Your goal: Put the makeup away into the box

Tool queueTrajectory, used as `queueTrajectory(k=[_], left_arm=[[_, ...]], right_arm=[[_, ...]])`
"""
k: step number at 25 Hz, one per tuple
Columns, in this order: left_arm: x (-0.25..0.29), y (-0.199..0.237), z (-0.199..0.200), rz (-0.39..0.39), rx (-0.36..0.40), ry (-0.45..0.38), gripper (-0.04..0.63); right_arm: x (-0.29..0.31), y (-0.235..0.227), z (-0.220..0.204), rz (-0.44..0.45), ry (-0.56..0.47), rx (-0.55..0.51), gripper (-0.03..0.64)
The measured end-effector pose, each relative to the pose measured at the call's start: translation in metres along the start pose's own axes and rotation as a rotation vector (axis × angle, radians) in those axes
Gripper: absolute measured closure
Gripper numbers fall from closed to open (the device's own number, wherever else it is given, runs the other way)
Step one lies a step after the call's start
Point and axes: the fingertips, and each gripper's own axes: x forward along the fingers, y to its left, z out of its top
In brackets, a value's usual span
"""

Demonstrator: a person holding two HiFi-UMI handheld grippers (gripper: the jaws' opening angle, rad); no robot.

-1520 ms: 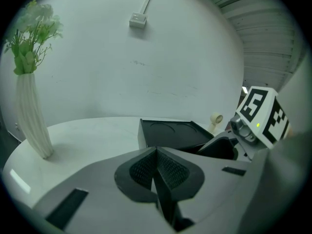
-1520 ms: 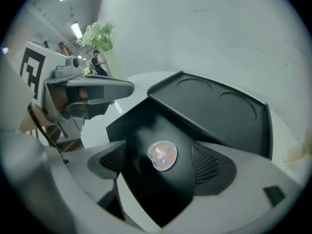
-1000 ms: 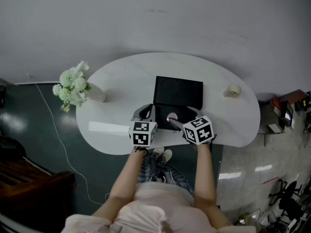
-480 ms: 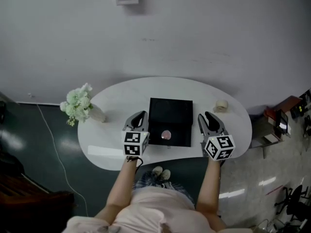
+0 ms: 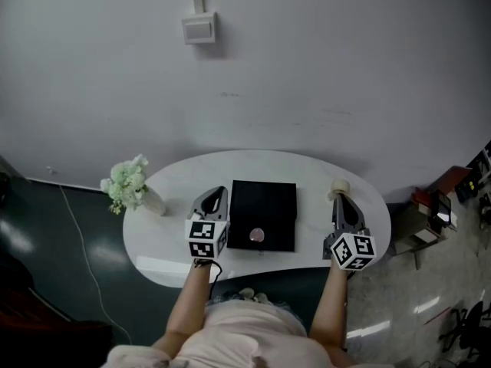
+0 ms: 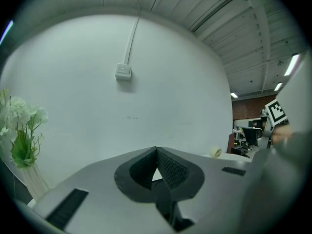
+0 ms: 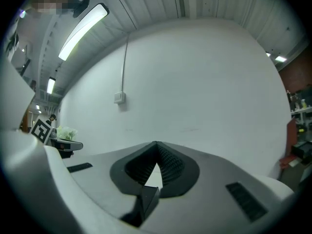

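Vase of white flowers (image 5: 129, 192) at white table's (image 5: 169, 244) left end, pale roll (image 5: 340, 187) at right, wall box (image 5: 199, 28) above

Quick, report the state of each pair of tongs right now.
Left tongs: closed, holding nothing.
Right tongs: closed, holding nothing.

Brightness: dim and even; a cool grey-green cast is carried throughout.
Source: ceiling strip light (image 7: 83, 30), blown out to white.
Glare: a pale sheen is seen along the table (image 5: 163, 265) front.
Distortion: gripper views are bowed, corners vignetted black.
Blur: near foregrounds are rendered soft.
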Motion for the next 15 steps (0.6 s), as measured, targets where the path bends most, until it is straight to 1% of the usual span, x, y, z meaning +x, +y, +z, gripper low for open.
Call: queueTrajectory(k=[5, 8, 15], left_arm=[[0.002, -0.001, 0.002, -0.001, -0.005, -0.002, 0.569], [0.002, -0.005, 0.000, -0.003, -0.005, -0.001, 0.569], [0.000, -0.010, -0.003, -0.003, -0.009, 0.002, 0.569]], right_arm=[[-0.006, -0.009, -0.001, -0.042, -0.002, -0.036, 0.601], [-0.009, -0.014, -0.004, -0.061, 0.020, -0.075, 0.602], [-0.010, -0.007, -0.006, -0.039, 0.046, -0.131, 0.603]])
